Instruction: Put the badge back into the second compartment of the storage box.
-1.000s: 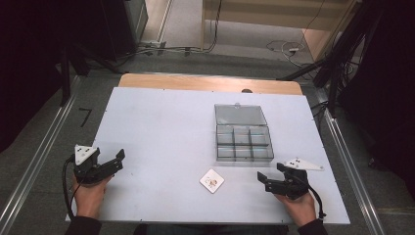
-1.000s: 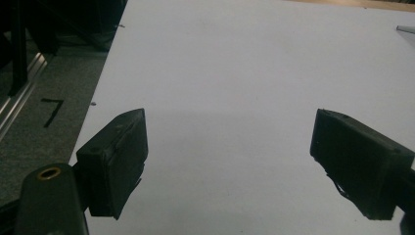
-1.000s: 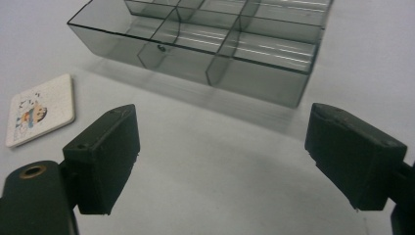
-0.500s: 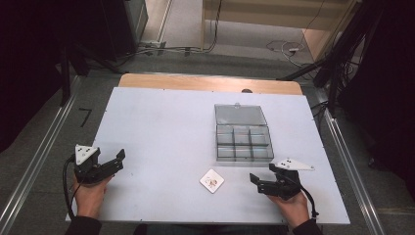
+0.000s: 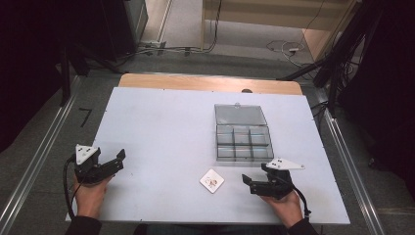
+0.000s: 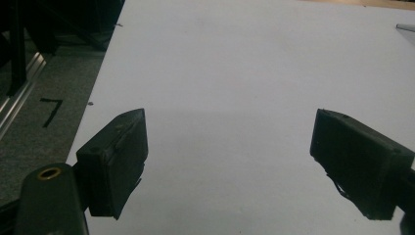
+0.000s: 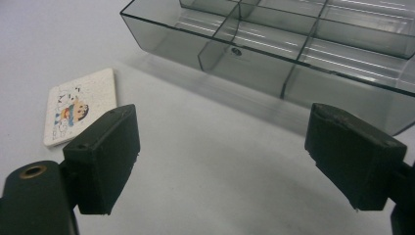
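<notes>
Both grippers — left [image 5: 117, 159], right [image 5: 248, 182] — gape empty; right angles toward the tile [image 5: 212, 180] beside the box [image 5: 243, 138], probably to grab it.

Left claw [image 6: 229, 164] jaws spread wide over bare white table [image 6: 235, 73]

**One readable mark: a "7"**

A black numeral "7" [image 5: 85, 117] is marked on the grey floor [image 5: 44, 127] just beside the bench's [image 5: 161, 127] far left corner. No other text or brand can be read.
</notes>
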The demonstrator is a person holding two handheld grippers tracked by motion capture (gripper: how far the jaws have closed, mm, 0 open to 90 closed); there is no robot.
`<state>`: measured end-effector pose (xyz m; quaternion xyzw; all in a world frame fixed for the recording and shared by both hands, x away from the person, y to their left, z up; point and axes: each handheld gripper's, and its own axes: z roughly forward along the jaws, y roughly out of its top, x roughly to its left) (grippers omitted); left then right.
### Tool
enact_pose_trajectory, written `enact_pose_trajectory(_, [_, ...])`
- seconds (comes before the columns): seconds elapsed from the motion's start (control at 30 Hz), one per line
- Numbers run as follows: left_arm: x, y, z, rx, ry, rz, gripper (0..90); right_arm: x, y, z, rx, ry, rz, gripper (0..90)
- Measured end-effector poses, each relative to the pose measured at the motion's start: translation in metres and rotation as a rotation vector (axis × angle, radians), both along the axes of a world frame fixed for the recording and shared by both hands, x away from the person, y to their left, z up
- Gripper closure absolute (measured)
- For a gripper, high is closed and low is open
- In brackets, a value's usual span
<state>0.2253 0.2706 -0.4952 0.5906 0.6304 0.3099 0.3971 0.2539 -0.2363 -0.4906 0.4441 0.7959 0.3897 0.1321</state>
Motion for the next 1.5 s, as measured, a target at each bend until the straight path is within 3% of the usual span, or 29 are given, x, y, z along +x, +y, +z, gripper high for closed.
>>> enact_pose_trajectory(0.73, [0.001,0.000,0.000,-0.001,0.001,-0.003,14.6,0.001,0.031,-0.007,-0.033,-0.001,0.077,12.0])
enact_pose_trajectory(1.5, [0.001,0.000,0.000,-0.004,-0.003,-0.005,14.6,-0.003,0.069,-0.015,-0.031,-0.004,0.160,12.1])
